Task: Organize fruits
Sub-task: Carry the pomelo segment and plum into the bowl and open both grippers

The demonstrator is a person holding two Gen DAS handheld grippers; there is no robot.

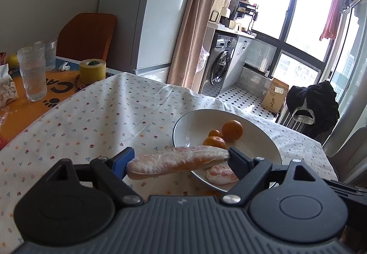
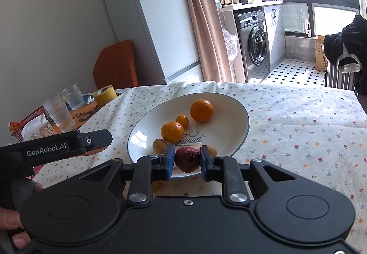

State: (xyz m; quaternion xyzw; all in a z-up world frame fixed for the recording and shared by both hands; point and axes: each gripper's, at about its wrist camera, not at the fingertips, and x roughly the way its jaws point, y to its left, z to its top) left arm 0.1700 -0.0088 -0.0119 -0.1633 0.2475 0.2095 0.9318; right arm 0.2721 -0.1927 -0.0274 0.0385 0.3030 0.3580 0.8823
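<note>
Your right gripper (image 2: 186,160) is clamped on a wrinkly dark-red round fruit (image 2: 187,158), left gripper (image 1: 181,158) pinching a long plastic-wrapped pinkish fruit wedge (image 1: 177,161); lower both gently into the white blue-rimmed bowl (image 2: 142,130), clear of the oranges (image 2: 201,110)

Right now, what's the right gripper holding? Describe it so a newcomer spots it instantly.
Find the white plate on the floral tablecloth. At its near rim, the right gripper is shut on a dark red fruit. It is the only dark fruit there; the oranges further back and the small fruits beside it are orange or tan.
</note>
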